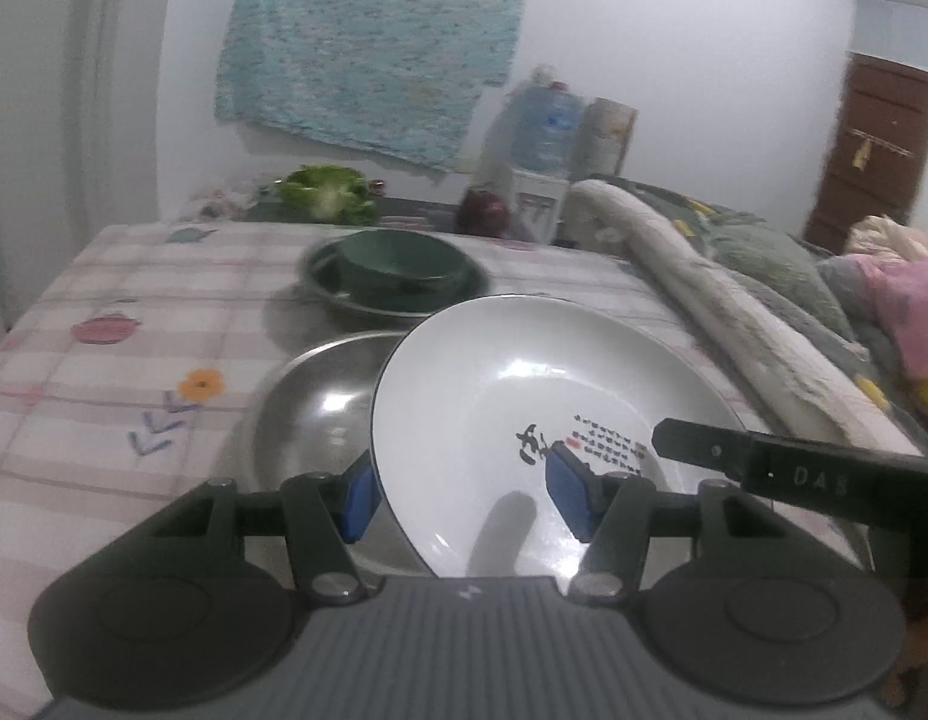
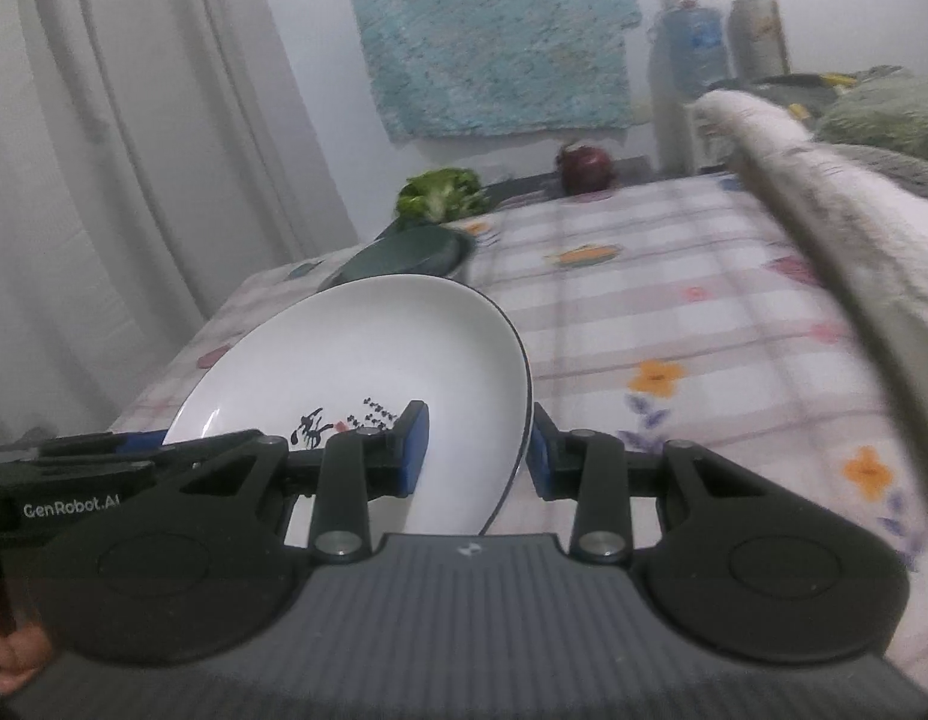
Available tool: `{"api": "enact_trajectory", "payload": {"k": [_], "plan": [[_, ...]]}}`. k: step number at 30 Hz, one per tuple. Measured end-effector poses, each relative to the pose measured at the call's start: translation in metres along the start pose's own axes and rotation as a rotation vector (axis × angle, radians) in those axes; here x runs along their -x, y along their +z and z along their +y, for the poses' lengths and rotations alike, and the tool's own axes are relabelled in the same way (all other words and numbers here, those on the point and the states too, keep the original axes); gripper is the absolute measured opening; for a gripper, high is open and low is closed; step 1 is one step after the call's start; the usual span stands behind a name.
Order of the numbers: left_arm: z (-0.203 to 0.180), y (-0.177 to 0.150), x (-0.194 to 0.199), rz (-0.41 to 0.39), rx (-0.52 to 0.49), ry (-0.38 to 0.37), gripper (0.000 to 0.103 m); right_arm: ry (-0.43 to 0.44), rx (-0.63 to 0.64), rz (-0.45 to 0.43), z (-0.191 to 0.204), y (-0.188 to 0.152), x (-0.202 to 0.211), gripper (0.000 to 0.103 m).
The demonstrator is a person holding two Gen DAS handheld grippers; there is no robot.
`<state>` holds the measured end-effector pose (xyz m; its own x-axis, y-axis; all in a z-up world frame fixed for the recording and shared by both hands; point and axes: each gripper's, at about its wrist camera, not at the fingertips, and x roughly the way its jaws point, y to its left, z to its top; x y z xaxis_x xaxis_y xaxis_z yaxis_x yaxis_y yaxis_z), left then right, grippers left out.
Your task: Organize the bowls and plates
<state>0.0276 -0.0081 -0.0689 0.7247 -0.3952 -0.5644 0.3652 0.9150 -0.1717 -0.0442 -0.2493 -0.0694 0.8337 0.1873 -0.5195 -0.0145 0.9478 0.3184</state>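
Note:
A white plate point(image 1: 523, 396) with black script and a dark rim is held tilted between both grippers, above a steel plate point(image 1: 314, 414) on the checked cloth. My left gripper point(image 1: 458, 498) has its blue pads either side of the plate's left rim. My right gripper point(image 2: 475, 450) has its pads either side of the plate's point(image 2: 356, 360) right rim; one of its fingers point(image 1: 763, 456) shows in the left wrist view. A green bowl point(image 1: 398, 264) sits in a steel dish point(image 1: 464, 294) farther back, also seen in the right wrist view point(image 2: 404, 252).
The flowered checked cloth point(image 2: 673, 312) covers the surface. A rolled blanket point(image 1: 733, 312) and bedding lie along the right side. Green vegetables point(image 1: 326, 189), a red onion point(image 2: 586, 168) and a water dispenser point(image 1: 541, 150) stand at the back. A curtain point(image 2: 134, 120) hangs left.

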Motion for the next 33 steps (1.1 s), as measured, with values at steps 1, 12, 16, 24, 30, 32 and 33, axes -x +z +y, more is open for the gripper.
{"api": "enact_trajectory", "payload": {"k": [1,12,16,24,30,32,33], "plan": [[0.006,0.001,-0.003,0.006,0.003,0.011,0.059,0.005,0.002,0.008,0.005,0.000,-0.006,0.034],[0.044,0.005,-0.029,0.090,0.039,0.035,0.055,-0.002,0.026,0.123,0.032,0.011,-0.065,0.034],[0.053,0.003,-0.035,0.104,0.046,0.024,0.051,-0.013,0.028,0.135,0.029,0.014,-0.072,0.034],[0.062,0.008,-0.025,0.086,0.063,0.007,0.051,-0.023,0.078,0.137,0.031,0.016,-0.076,0.033],[0.064,0.014,-0.009,0.008,0.015,0.049,0.058,-0.022,0.079,0.120,0.030,0.019,-0.075,0.034],[0.064,0.018,-0.007,-0.012,-0.002,0.059,0.061,-0.025,0.079,0.115,0.029,0.020,-0.075,0.034],[0.064,0.020,-0.008,-0.014,-0.010,0.065,0.063,-0.026,0.074,0.117,0.028,0.020,-0.076,0.035]]}}
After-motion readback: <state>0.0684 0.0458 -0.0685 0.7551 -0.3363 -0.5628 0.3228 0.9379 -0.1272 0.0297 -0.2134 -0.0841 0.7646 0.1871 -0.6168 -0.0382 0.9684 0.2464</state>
